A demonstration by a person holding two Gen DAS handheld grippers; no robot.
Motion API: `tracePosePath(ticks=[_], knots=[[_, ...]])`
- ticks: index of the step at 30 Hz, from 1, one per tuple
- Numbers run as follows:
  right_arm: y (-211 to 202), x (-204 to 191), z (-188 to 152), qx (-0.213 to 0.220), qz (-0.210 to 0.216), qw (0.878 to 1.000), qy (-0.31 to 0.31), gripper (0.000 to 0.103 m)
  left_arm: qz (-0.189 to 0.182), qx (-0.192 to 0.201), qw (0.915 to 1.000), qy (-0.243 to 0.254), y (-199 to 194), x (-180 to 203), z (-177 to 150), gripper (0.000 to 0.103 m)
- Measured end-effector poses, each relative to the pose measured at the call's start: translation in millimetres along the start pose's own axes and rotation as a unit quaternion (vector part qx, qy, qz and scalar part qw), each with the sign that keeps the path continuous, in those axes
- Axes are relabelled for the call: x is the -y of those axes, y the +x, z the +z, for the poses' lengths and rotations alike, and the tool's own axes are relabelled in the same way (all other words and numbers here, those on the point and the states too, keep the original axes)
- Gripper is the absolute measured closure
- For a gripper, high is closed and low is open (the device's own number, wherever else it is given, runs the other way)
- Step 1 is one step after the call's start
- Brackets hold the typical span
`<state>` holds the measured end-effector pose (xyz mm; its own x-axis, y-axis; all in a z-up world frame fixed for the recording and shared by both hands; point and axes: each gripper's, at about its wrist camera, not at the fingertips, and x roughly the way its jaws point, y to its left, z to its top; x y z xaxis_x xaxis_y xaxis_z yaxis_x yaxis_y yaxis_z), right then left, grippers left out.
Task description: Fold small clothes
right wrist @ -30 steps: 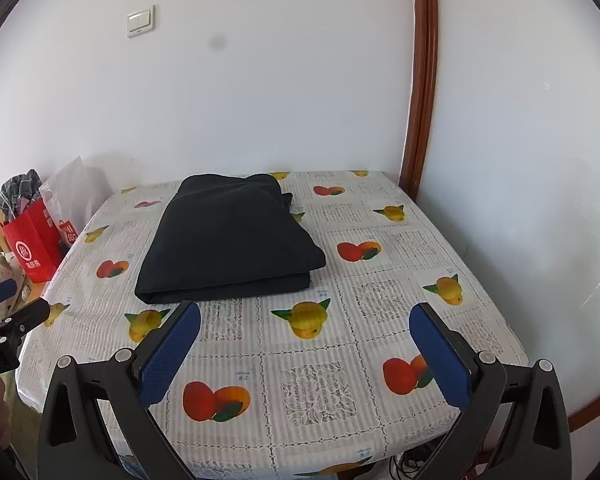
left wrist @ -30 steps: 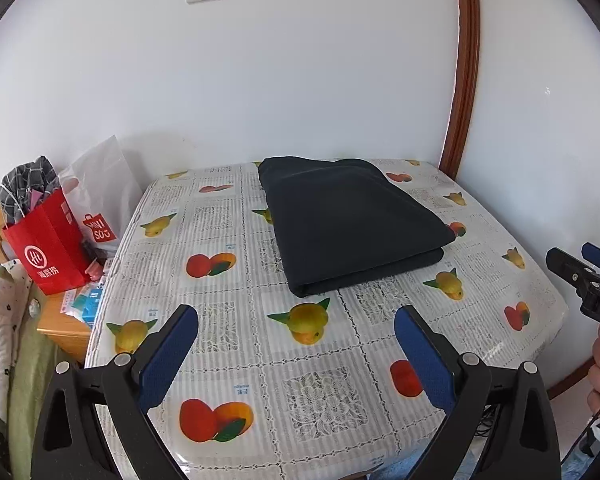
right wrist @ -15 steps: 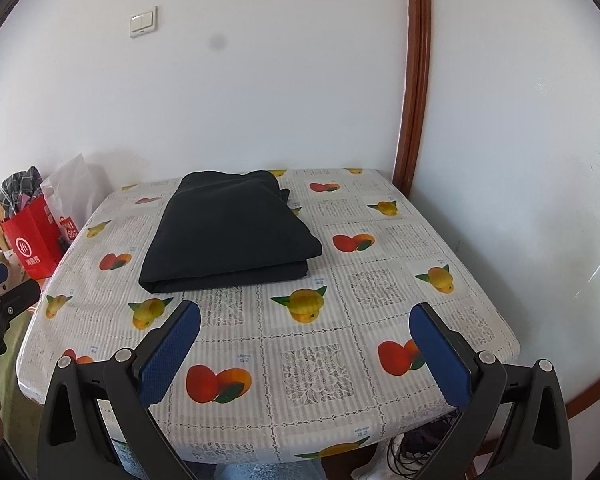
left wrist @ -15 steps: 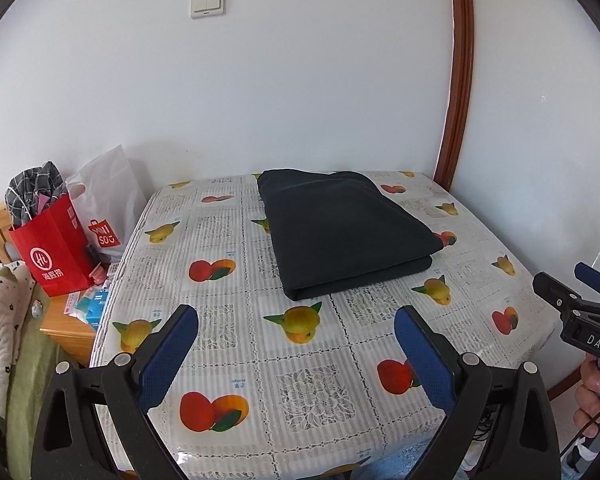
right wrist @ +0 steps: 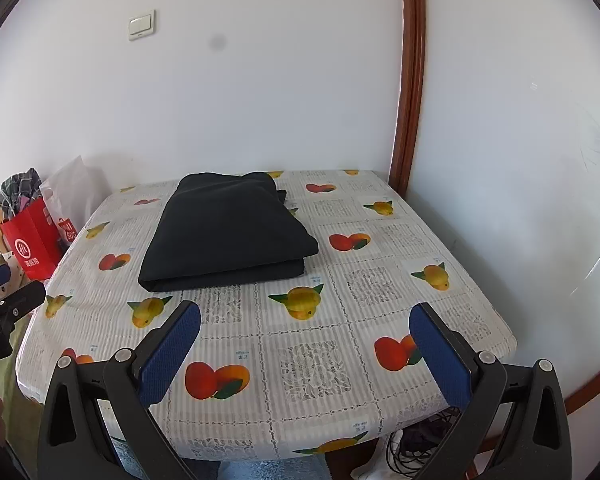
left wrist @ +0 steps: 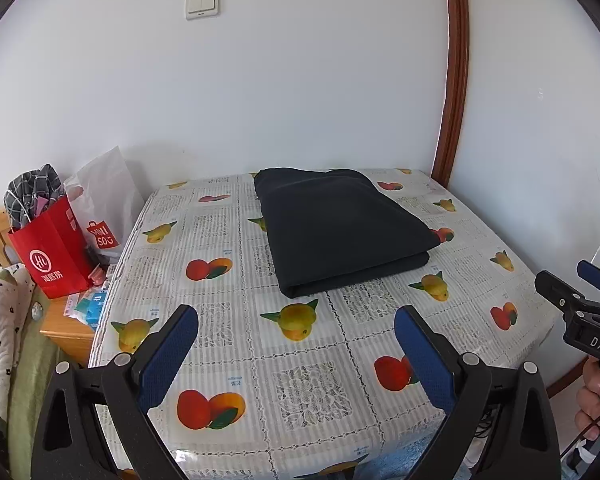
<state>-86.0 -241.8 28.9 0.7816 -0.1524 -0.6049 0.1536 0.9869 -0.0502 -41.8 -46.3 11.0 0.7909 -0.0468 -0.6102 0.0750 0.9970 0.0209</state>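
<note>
The dark cloth (left wrist: 342,228) sits folded mid-table (left wrist: 312,380), both the left gripper (left wrist: 296,344) and right gripper (right wrist: 306,346) spread wide and empty, and it looks soft, floppy and light, so pinching a near corner seems best.

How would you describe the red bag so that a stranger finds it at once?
Start at the table with the fruit-print cloth and look past its left edge. There, on a low wooden stand, stands the red bag. Its neighbour, a bag against the wall, is white.
</note>
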Motion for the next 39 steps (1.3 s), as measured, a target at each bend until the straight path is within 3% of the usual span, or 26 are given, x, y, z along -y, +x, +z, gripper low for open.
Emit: tracePosePath(ticks=[39], knots=[[-13,5,-2,0.016,-0.001,1.0,0.002,0.0,-0.006,0.001,0.9999,0.008,-6,8,2,0.004]])
